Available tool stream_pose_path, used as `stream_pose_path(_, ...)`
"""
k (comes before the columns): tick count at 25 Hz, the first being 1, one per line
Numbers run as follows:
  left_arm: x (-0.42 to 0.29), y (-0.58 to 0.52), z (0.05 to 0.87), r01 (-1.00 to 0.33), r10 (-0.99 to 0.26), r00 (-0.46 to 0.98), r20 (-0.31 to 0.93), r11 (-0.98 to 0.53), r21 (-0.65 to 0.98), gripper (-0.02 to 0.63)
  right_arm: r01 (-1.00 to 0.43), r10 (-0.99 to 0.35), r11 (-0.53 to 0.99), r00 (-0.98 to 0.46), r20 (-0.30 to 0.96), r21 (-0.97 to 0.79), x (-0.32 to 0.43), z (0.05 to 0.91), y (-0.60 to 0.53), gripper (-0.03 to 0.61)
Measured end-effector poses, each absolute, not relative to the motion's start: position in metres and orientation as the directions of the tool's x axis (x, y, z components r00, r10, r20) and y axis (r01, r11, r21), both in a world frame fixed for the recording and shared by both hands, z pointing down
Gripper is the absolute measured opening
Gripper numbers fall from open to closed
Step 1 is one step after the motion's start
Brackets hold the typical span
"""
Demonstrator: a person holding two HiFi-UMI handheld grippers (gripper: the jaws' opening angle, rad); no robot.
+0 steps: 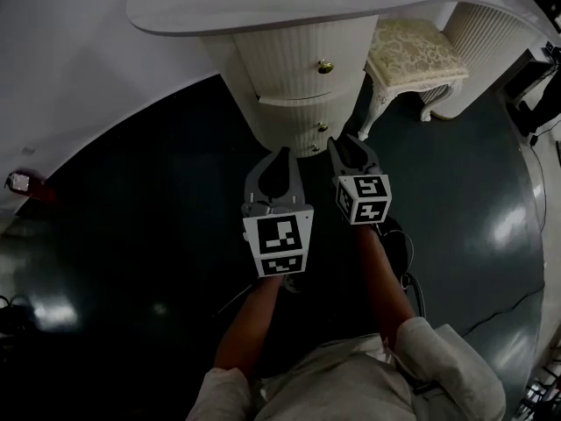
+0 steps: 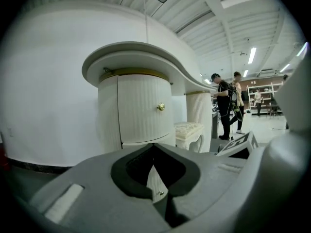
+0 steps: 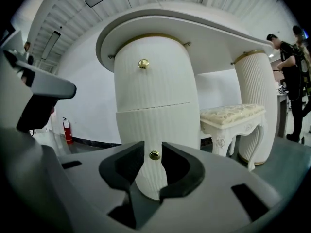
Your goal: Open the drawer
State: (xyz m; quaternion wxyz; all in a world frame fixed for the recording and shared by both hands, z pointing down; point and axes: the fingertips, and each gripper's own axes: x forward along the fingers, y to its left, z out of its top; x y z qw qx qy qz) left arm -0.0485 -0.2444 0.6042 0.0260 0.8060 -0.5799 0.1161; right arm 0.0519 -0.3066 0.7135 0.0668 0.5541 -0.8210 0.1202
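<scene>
A white ribbed pedestal (image 1: pixel 298 68) under the dressing table's top holds stacked drawers with brass knobs. The lower drawer (image 3: pixel 155 130) juts out a little beyond the upper drawer (image 3: pixel 150 81). In the right gripper view its knob (image 3: pixel 154 155) sits between the jaws of my right gripper (image 3: pixel 153 144), which stand open with space on both sides of it. The upper knob (image 3: pixel 143 63) is above. My left gripper (image 1: pixel 280 153) hovers just left of the right gripper (image 1: pixel 349 145), fingertips together, holding nothing. In the left gripper view a knob (image 2: pixel 160 193) shows behind the left gripper (image 2: pixel 154 145).
A cream upholstered stool (image 1: pixel 414 51) stands right of the pedestal, with a second ribbed pedestal (image 1: pixel 478 33) beyond it. Dark glossy floor (image 1: pixel 131 235) lies all around, with cables (image 1: pixel 500 310) at the right. A fire extinguisher (image 3: pixel 65 129) stands by the wall. People (image 2: pixel 224 106) stand far off.
</scene>
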Motion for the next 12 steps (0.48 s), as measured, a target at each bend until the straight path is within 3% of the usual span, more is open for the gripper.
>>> stream_pose_path(3, -0.043, -0.24, 0.614, -0.945, -0.934, 0.283, 0.22, -0.31, -0.1, 0.009, -0.926, -0.889, 0.363, -0.376, 0.262, -0.1, 0.044, 0.731, -0.316, 0.17)
stream_pose_path(9, -0.026, -0.216, 0.646, -0.94, -0.906, 0.341, 0.25, -0.336, 0.065, 0.009, -0.934, -0.891, 0.353, -0.355, 0.284, -0.059, 0.032, 0.754, -0.338, 0.169)
stream_pose_path(12, -0.012, -0.213, 0.645, -0.936, -0.908, 0.35, 0.231, -0.347, 0.054, 0.009, -0.932, -0.88, 0.352, -0.36, 0.309, -0.085, 0.032, 0.764, -0.348, 0.169)
